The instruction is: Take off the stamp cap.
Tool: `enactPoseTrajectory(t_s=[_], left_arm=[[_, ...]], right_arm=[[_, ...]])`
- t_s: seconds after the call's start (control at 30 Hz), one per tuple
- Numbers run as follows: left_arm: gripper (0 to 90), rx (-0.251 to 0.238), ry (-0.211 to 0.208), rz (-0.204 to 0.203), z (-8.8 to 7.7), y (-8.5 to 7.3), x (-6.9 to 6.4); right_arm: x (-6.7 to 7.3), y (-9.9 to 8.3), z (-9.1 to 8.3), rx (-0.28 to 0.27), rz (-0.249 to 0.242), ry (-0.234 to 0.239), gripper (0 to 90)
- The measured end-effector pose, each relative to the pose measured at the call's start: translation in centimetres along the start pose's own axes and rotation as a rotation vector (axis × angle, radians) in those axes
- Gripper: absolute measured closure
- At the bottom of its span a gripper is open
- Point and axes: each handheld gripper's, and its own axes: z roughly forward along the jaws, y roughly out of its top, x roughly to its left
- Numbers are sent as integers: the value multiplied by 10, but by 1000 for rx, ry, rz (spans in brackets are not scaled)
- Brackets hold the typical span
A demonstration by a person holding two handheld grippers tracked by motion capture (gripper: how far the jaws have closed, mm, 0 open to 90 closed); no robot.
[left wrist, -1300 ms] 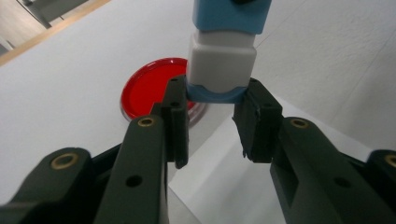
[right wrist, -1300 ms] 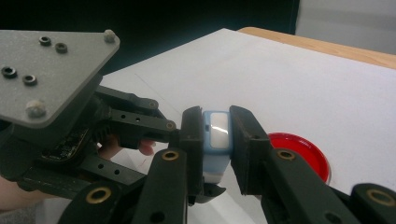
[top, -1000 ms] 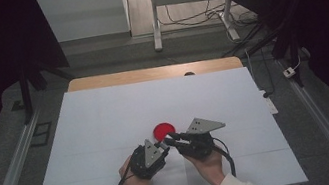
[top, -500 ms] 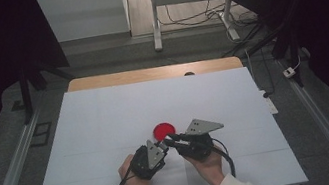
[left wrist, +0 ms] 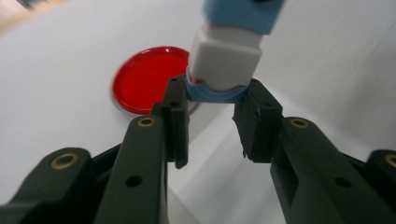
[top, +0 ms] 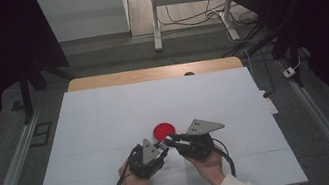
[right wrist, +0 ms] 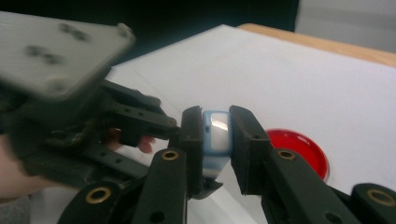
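A small light-blue and white block [left wrist: 225, 56] hangs just above the white table, held from both sides. My left gripper [left wrist: 218, 91] is shut on its blue lower end. My right gripper [right wrist: 215, 116] is shut on the block [right wrist: 215, 135] from the other side. In the high view both grippers meet tip to tip, the left gripper [top: 160, 147] and the right gripper [top: 171, 142], near the table's front middle. A flat red disc [top: 164, 131] lies on the table just beyond the tips; it is also in the left gripper view as the red disc [left wrist: 147, 79].
The white table sheet [top: 106, 117] stretches wide on all sides of the hands, with a wooden edge [top: 149, 73] at the far side. Metal rails [top: 9, 174] run along the floor left and right. A grey plate [right wrist: 60, 51] tops the left gripper.
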Motion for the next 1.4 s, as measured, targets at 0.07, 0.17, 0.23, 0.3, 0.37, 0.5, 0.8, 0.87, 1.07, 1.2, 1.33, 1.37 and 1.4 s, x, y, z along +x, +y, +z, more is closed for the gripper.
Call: enactPoseTrajectory(t_s=[0.07,0.17,0.23,0.3,0.37,0.5,0.8,0.87,1.07,1.2,1.33,1.37,1.4], left_arm=[[660,23,45,23,0,-4,5],[661,19,64,43,-2,-4,5],[660,9,62,49,-1,-3,2],[660,17,62,62,-1,-3,2],[660,13,66,55,-1,-3,3],[659,-3,62,37,-4,-3,7],[659,-11,72,29,-9,-3,10],[659,-12,70,29,-10,-3,11],[659,-21,67,7,-14,-4,15],[659,-20,71,4,-17,-6,17],[659,-21,72,-8,-21,-8,20],[659,-23,71,-12,-21,-8,20],[659,-20,72,-10,-22,-9,21]], right_arm=[[-1,3,-5,-17,-15,-19,752],[-6,6,-10,-40,4,-25,751],[-9,7,-12,-42,13,-28,751],[-9,7,-12,-44,13,-29,751],[-9,8,-13,-44,10,-28,751],[-10,8,-14,-44,10,-28,751],[-10,8,-14,-44,7,-24,751],[-10,9,-14,-44,8,-23,751],[-11,9,-14,-43,7,-22,751],[-11,9,-15,-42,5,-23,751],[-11,10,-17,-46,3,-22,751],[-11,11,-18,-49,4,-23,751],[-11,11,-18,-51,3,-24,750]])
